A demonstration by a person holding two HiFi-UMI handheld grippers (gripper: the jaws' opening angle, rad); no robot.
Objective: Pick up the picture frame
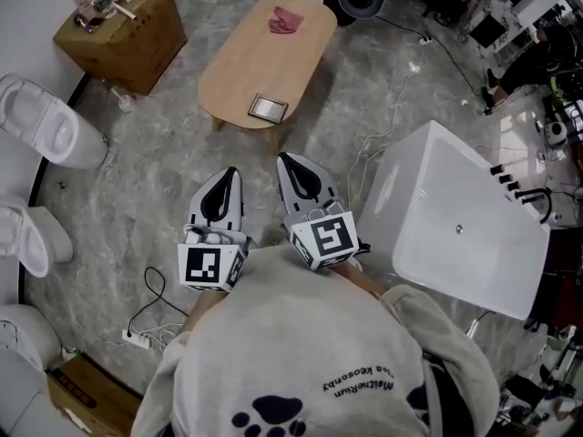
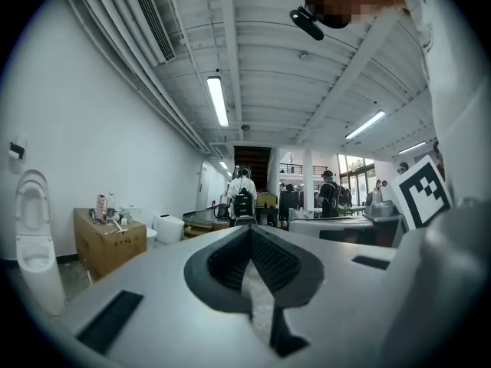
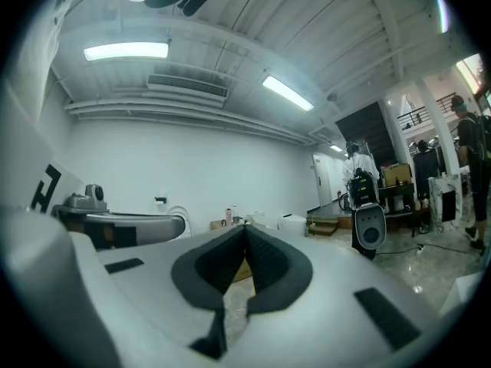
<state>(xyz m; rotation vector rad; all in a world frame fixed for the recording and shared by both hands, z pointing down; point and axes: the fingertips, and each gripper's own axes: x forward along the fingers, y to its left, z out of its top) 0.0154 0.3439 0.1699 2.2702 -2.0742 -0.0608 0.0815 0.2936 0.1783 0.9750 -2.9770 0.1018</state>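
Looking down in the head view, the picture frame (image 1: pixel 268 107) lies flat on the wooden surface (image 1: pixel 239 62). It sits near the end of the surface closest to the person, in the upper middle of the picture. A pink cloth (image 1: pixel 288 19) lies at the far end, well apart from it.

Both grippers are lower in the picture, over the floor (image 1: pixel 146 171), and both point up the picture toward the surface. The left gripper (image 1: pixel 228 176) has its jaws pressed together with nothing between them. The right gripper (image 3: pixel 244 228) is the same, jaws together and empty.

The picture frame is straight ahead of the grippers, and neither one touches it or the surface. It lies between the lines the two grippers point along, a bit more on the right gripper's side. I think the right gripper is the nearer one, so it has the shorter way to go.

The long side of the picture frame runs mostly left to right across the picture, a little tilted. A gripper coming from below would meet that long side first. Its jaws would have to open before they can take hold.
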